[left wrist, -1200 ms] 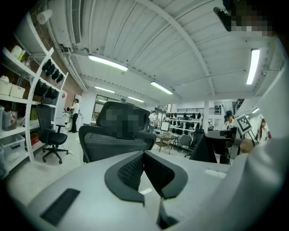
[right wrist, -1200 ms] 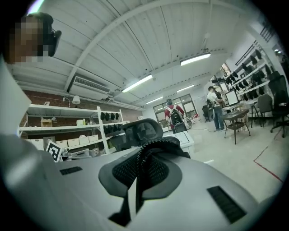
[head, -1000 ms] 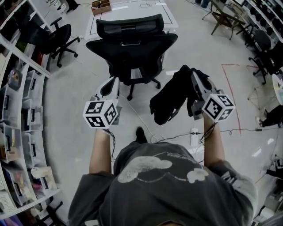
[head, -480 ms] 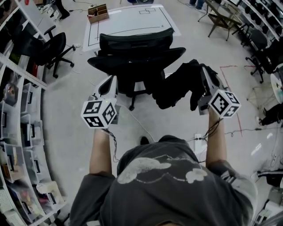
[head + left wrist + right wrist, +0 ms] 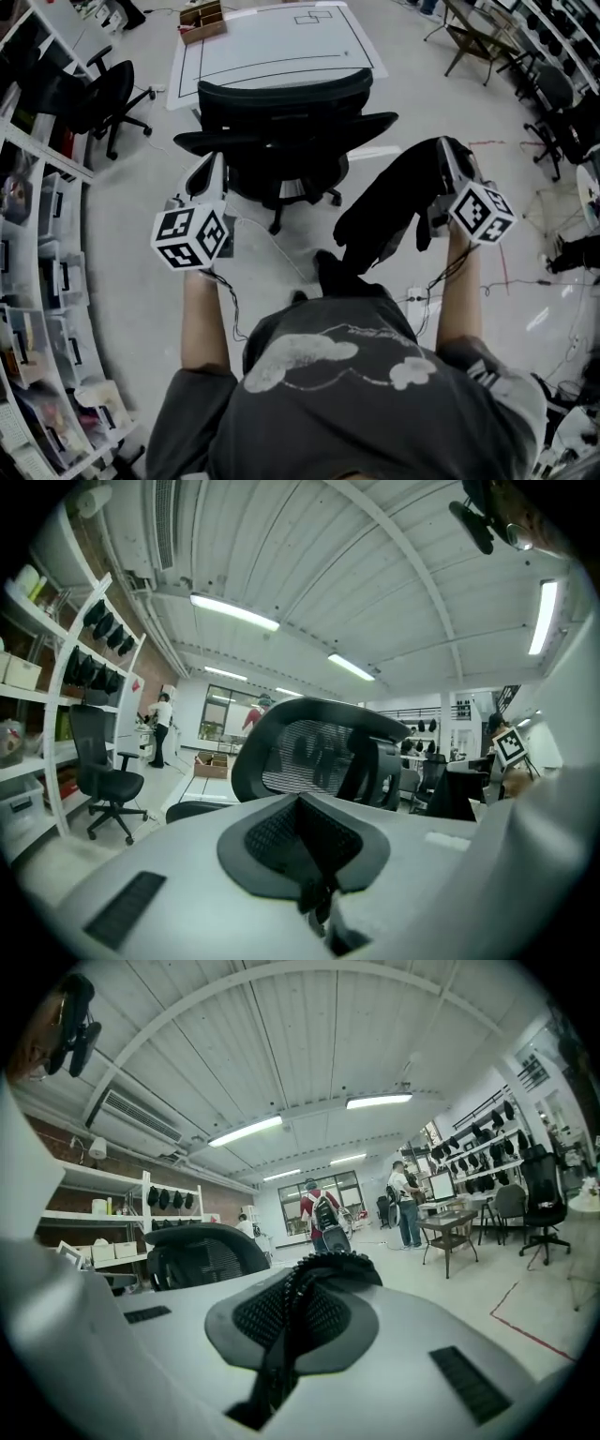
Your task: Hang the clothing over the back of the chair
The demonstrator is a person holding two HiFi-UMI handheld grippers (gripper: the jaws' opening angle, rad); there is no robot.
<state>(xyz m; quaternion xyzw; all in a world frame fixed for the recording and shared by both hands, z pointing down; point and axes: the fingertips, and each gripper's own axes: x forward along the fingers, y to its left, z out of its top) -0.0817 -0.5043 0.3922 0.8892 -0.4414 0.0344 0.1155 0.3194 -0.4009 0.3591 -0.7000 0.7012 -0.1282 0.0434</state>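
Right tongs (image 5: 448,156) hold dark clothing (image 5: 384,220), just right of chair back (image 5: 281,97).

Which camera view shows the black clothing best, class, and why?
The head view: most of the clothing hangs from the right gripper, beside the chair. The right gripper view shows only a fold pinched between its jaws; the left gripper view shows just a small dark shape at right.

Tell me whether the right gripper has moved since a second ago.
Yes. The right gripper, shut on the black clothing, has moved forward: in the head view it now stands nearer the back of the chair than before.
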